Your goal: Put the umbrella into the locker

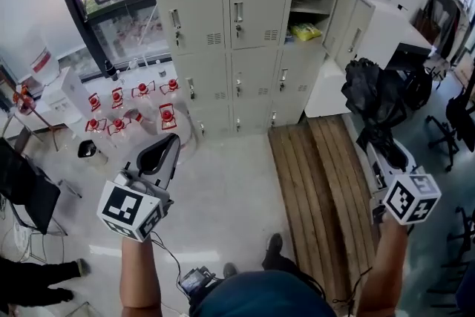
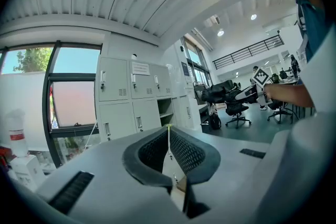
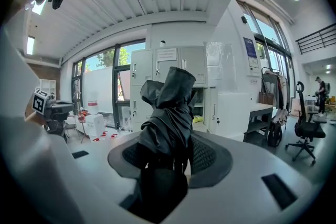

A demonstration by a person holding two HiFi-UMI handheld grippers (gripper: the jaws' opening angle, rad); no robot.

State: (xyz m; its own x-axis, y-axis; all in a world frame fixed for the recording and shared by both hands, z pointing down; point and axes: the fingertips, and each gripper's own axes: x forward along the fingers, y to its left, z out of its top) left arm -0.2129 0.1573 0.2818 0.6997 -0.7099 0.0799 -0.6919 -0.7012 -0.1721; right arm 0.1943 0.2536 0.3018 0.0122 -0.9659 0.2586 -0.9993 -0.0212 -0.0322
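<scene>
The fingers (image 3: 208, 158) of the right gripper (image 3: 169, 150) are clamped on a black folded fabric umbrella (image 3: 169, 113). Its bundled lower part sits wedged between the dark meshed pads, which stand fairly wide apart round it. The loose canopy rises up and forward from the grip, crumpled, its top flopping a little to one side.

In the head view the umbrella (image 1: 375, 96) is carried in the air at the right. It hangs over the far end of a slatted wooden platform (image 1: 315, 182) on the floor, short of the bank of pale grey metal lockers (image 1: 223, 26). One locker compartment (image 1: 312, 4) has its door swung open to the right, and a yellow packet (image 1: 305, 31) lies on its lower shelf. In that view the umbrella is to the right of this opening and below it, not inside.

The fingers (image 2: 192, 152) of the left gripper (image 2: 169, 136) are closed together, tip against tip, with nothing between them. That gripper is held out level over the bare floor, facing the lockers. Clear bottles with red caps (image 1: 133, 109) stand on the floor near the window, left of the lockers.
</scene>
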